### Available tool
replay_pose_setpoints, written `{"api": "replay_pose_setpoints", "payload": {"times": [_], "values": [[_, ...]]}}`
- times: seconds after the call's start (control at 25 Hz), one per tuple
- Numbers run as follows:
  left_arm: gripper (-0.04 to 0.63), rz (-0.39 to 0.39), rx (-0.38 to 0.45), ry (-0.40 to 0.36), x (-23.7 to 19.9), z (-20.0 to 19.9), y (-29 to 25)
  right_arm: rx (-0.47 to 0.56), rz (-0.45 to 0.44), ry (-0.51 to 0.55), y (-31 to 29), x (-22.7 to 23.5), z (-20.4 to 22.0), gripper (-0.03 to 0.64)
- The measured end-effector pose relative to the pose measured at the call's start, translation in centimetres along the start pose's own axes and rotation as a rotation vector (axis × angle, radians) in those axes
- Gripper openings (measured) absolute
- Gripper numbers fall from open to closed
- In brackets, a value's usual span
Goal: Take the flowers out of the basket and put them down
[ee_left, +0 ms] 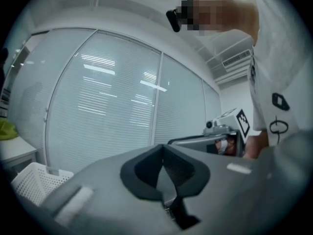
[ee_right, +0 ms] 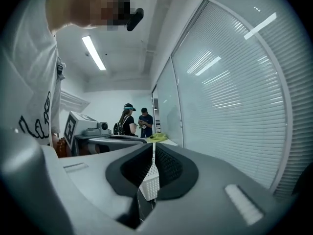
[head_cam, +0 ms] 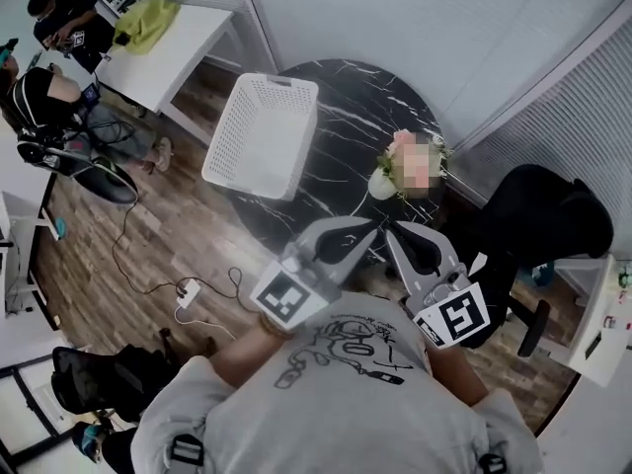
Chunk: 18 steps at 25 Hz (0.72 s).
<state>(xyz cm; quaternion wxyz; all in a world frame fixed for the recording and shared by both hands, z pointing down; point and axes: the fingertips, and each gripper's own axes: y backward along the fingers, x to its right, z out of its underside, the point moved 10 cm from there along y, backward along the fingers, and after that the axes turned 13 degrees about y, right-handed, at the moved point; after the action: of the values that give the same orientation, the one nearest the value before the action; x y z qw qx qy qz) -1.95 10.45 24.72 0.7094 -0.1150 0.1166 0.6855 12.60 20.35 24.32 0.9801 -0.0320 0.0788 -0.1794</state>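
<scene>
M: Grey shirt front (head_cam: 346,363) fills the bottom of the head view. Just past it, left gripper (ee_left: 163,153) and right gripper (ee_right: 153,153) sit side by side, each with its jaws pressed together and nothing between them.

K: Where are the flowers (head_cam: 399,148)?

M: On the table (head_cam: 346,97), just ahead of the right gripper's tips. The basket (head_cam: 259,136) stands ahead-left of the left gripper and looks empty.

K: So the step?

M: Judged done, or nearly. Best practice: hold both tools back, clear of the blooms, and open up only if re-seating is needed.

K: Surroundings?

M: Black veined round top. Wood floor (head_cam: 128,255) out past the left tool, slatted blinds (head_cam: 425,18) far ahead, dark chair (head_cam: 543,215) off the right tool.
</scene>
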Motion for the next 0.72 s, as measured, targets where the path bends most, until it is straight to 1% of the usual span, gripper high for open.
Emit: {"api": "replay_pose_setpoints", "payload": {"times": [0.28,0.48,0.72], "values": [[0.003,-0.088,0.030,0.007,2.1,0.0,3.5,0.047,-0.078,0.022,-0.2,-3.0,-1.8,0.006],[0.003,-0.130,0.040,0.014,3.0,0.3,4.6,0.058,-0.090,0.017,-0.1,-4.2,-2.0,0.006],[0.003,-0.152,0.048,0.016,3.3,0.4,5.7,0.049,-0.100,0.019,-0.2,-4.8,-2.2,0.008]]}}
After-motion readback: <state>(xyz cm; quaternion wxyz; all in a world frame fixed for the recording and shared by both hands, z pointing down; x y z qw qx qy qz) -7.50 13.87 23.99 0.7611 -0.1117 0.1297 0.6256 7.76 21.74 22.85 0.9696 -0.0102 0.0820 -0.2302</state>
